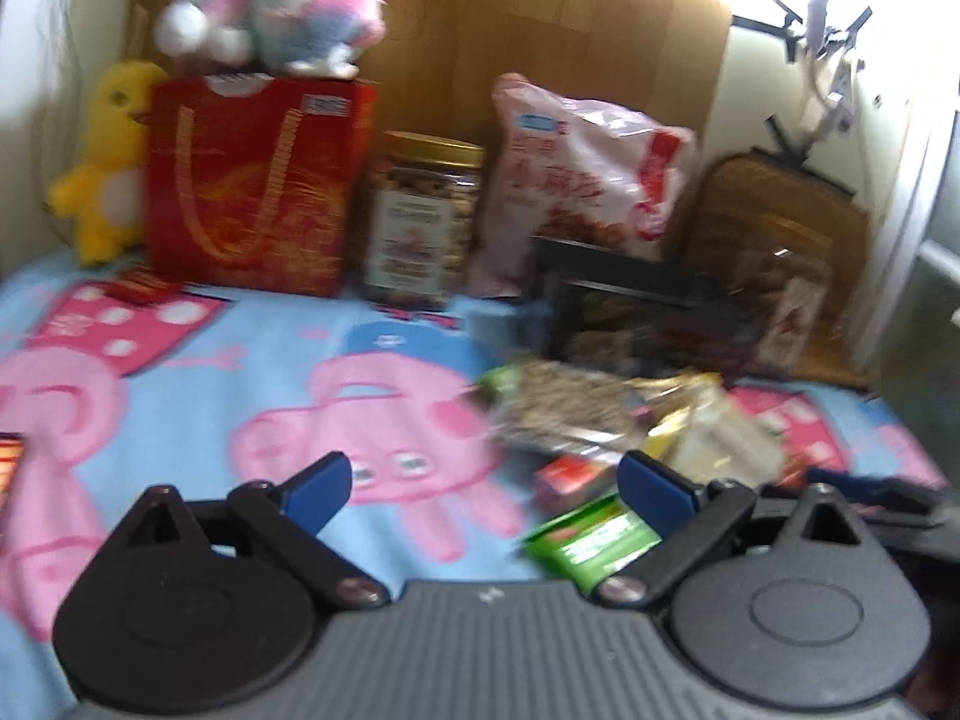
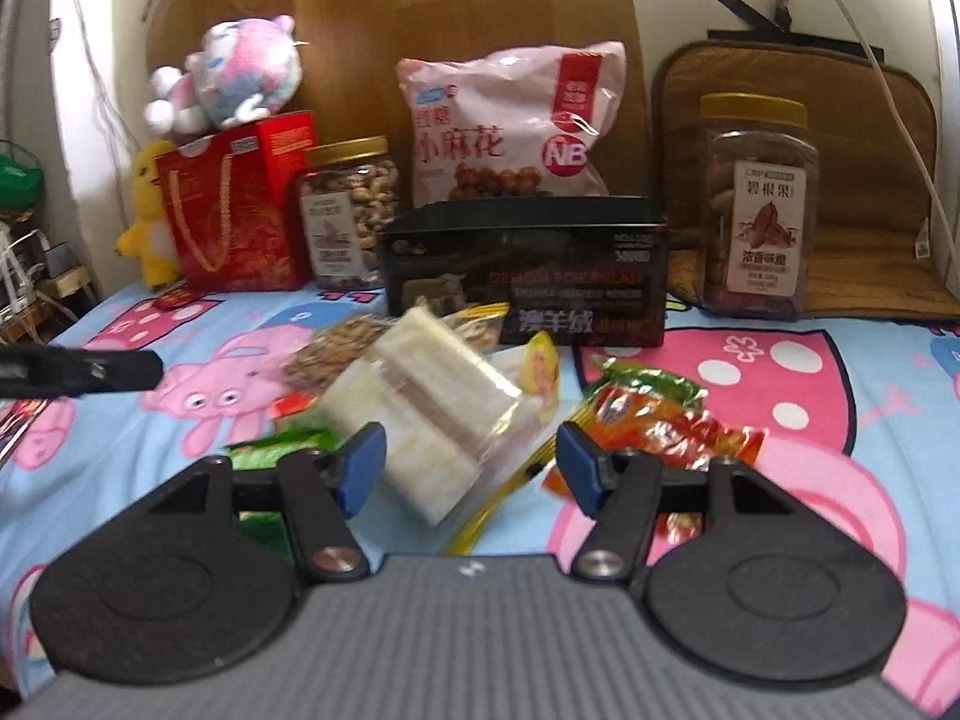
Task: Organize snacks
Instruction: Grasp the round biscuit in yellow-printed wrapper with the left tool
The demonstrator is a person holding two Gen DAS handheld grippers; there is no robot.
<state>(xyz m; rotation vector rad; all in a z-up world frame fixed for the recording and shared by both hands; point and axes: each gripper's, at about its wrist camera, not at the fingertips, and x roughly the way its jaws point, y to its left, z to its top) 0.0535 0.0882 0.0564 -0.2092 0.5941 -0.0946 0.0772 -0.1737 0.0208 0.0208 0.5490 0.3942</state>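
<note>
Two gold-lidded jars hold nuts: the cashew jar (image 2: 350, 213) left of the black box (image 2: 528, 270), the pecan jar (image 2: 757, 204) right. The wrapped cake (image 2: 420, 414) lies on the bed between the parted, empty right gripper (image 2: 470, 468); the left gripper (image 1: 485, 492) gapes empty beside the green packet (image 1: 591, 543).

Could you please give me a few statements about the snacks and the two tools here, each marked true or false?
1. The pink snack bag stands behind the black box. True.
2. The plush toy sits on top of the red gift bag. True.
3. The right tool is clamped on a jar. False: its jaws stand apart around a white wrapped snack.
4. The left tool holds the green packet. False: open, holding nothing.
</note>
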